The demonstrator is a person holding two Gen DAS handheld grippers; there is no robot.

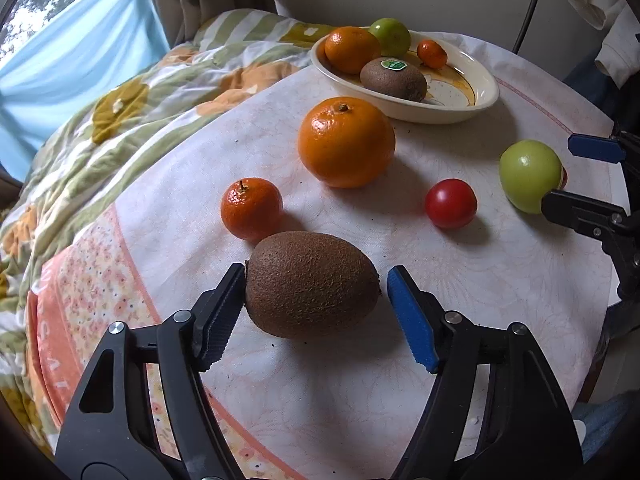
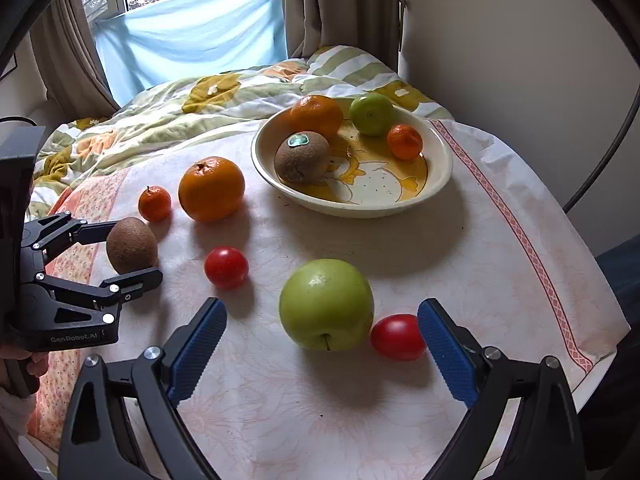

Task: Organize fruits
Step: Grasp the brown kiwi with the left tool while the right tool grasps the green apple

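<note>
A: Items on the counter (image 2: 500, 248), left to right, please

B: Left hand-held gripper (image 1: 312, 292): its fingers sit either side of a kiwi (image 1: 312, 284) that lies on the cloth. The left pad touches the kiwi's end; the blue right pad (image 1: 412, 320) stands just clear of it. The grip is not clamped

A: Next items?

B: Just behind the kiwi, touching or nearly so, is a small mandarin (image 1: 251, 208). Behind and to the right of that is a large orange (image 1: 346, 142), stem up. Right of both, on its own, is a red tomato (image 1: 451, 203)

A: Right side?

B: Right hand-held gripper (image 2: 322, 340): fingers wide apart, nothing pressed. Between them sit a green apple (image 2: 326, 304), stem end facing the camera, and a second red tomato (image 2: 398, 337) touching its right flank. The right blue pad (image 2: 448, 354) is just beside that tomato; whether they touch cannot be told. The left pad stands well clear of the apple

A: And the bowl?

B: Cream bowl (image 2: 440, 176) with a yellow cartoon print, at the far side of the counter. It holds a kiwi with a green sticker (image 2: 302, 156) at front left, a second large orange (image 2: 316, 116) behind it, a second green apple (image 2: 372, 114) at the back, and a second small mandarin (image 2: 405, 142) on the right

A: Surroundings?

B: A flowered quilt (image 2: 180, 108) lies beyond the counter's left edge, below a window with a light blue cloth (image 2: 192, 44)
</note>
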